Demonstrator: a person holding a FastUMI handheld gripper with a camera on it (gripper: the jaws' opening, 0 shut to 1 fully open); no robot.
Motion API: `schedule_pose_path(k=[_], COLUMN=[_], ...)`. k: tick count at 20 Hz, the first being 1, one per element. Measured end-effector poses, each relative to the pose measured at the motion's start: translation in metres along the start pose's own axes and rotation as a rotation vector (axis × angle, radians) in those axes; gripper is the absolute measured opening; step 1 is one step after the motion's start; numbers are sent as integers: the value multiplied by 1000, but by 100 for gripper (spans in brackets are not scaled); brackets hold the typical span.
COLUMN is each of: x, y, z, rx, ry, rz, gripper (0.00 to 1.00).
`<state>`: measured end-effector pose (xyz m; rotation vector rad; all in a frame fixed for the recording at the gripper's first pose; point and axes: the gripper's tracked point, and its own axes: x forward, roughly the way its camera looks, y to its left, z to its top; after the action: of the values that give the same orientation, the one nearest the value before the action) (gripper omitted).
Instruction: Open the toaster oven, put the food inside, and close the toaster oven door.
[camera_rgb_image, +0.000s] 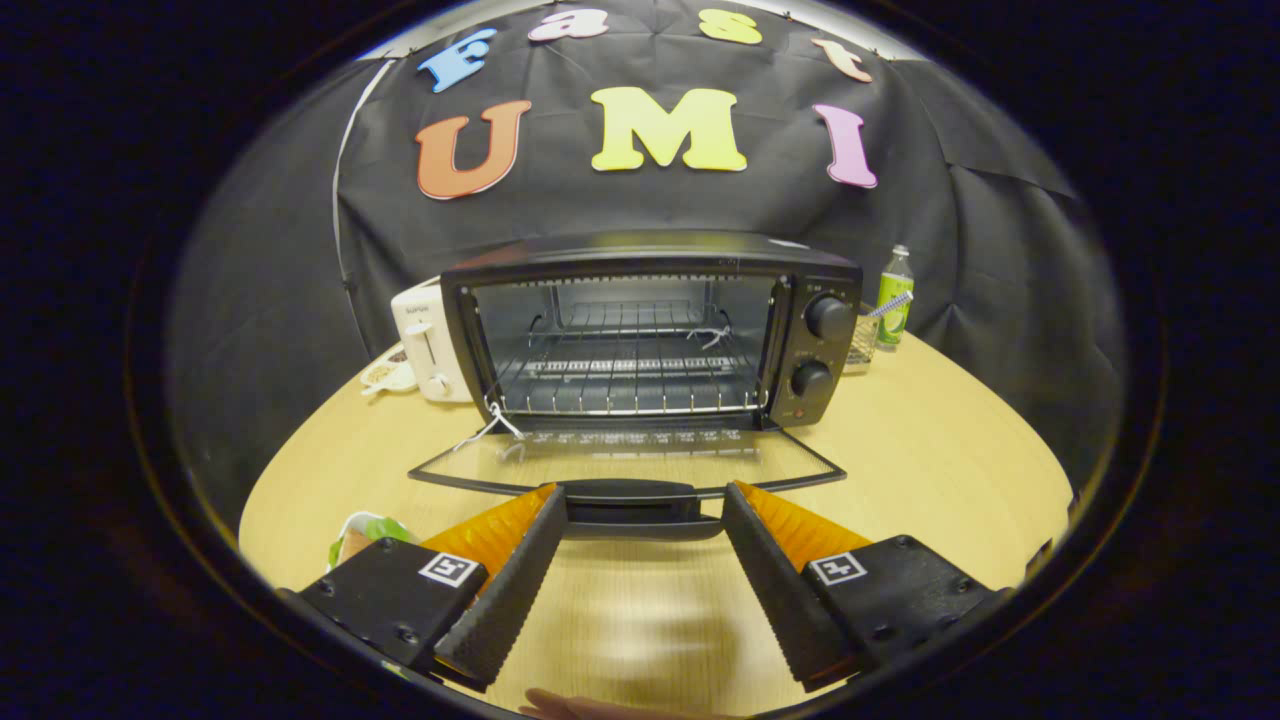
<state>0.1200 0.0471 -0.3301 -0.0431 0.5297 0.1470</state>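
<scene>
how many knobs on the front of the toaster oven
2, both round black knobs on the black toaster oven's right panel: upper knob, lower knob. The orange-and-black gripper has open jaws flanking the lowered door's handle.

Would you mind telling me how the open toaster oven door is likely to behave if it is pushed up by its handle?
The door looks rigid, glass in a dark frame, so it should swing as one piece. Its handle sits between the open tool's fingertips, probably slick plastic. The glass may be fragile if slammed.

A staged booth: black cloth wall (1000, 250) behind a round wooden table (930, 450) carrying kitchen appliances
</scene>
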Motion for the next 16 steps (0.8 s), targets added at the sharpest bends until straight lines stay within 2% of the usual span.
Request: schedule_pose_path(k=[4, 9, 11, 13, 16], x=[6, 2, -7, -20, -43], y=[-2, 0, 12, 33, 69], z=[-20, -23, -13, 0, 0], rx=[20, 65, 85, 125, 190], ry=[50, 97, 104, 130, 272], rz=[3, 60, 151, 296, 530], gripper=[100, 100, 100, 100, 97])
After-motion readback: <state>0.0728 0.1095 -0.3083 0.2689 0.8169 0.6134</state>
